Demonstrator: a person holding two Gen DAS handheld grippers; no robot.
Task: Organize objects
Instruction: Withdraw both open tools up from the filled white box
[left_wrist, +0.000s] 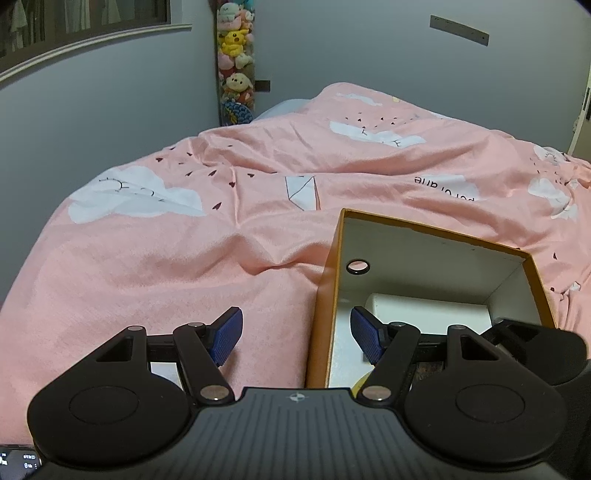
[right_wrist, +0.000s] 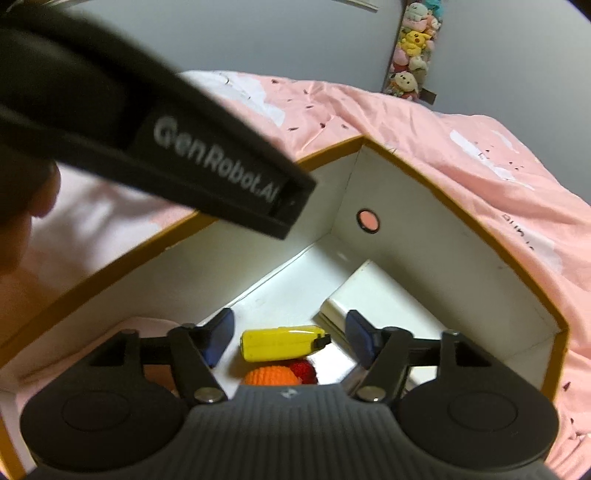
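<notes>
An open cardboard box (right_wrist: 461, 218), orange outside and white inside, sits on the bed. In it lie a yellow toy banana (right_wrist: 280, 343), an orange knitted fruit (right_wrist: 271, 376), a red strawberry (right_wrist: 304, 371) and a flat white block (right_wrist: 369, 295). My right gripper (right_wrist: 290, 336) hangs open over the box. The banana lies below and between its blue pads, untouched by them. My left gripper (left_wrist: 297, 332) is open astride the box's left wall (left_wrist: 325, 280), one pad outside and one inside. The white block (left_wrist: 424, 314) shows there too.
A pink patterned duvet (left_wrist: 184, 258) covers the bed around the box. The left gripper's black body (right_wrist: 166, 147) crosses the upper left of the right wrist view, with a hand (right_wrist: 22, 221) behind it. Stuffed toys (left_wrist: 236, 55) hang on the grey wall.
</notes>
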